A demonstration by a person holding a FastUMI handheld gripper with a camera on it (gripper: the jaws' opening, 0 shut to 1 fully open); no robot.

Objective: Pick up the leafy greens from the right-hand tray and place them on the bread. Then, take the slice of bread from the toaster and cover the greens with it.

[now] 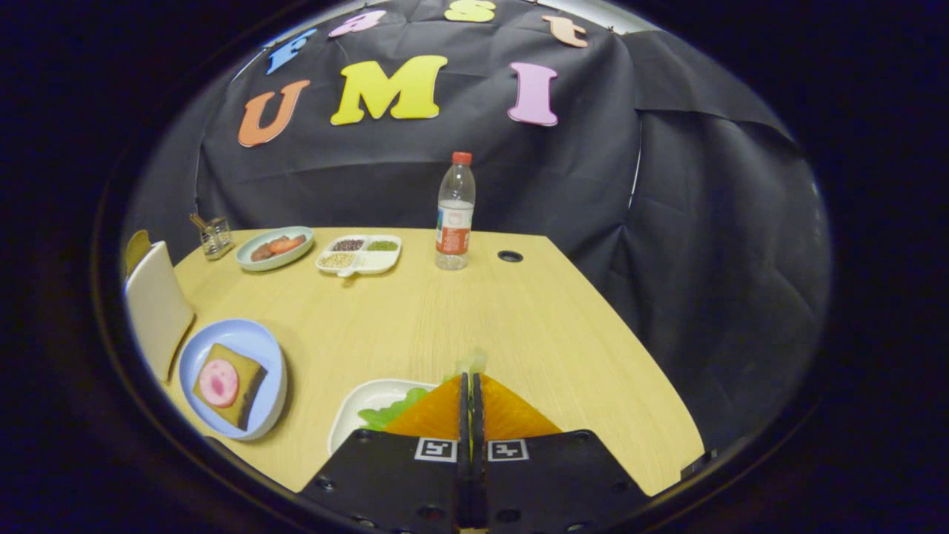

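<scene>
A plastic water bottle was stood upright on the wooden table. Left of the bottle, a divided dish of grains, then an oval plate of food, then a small holder were set.

We see the gripper as two broad black plates that meet along a narrow middle seam. Each plate carries a small square black-and-white fiducial marker near that seam, one on either side. Round screw heads dot the plates' outer edges and lower corners. Two wedge-shaped fingers taper forward from the plates, their surfaces finely ribbed.
</scene>
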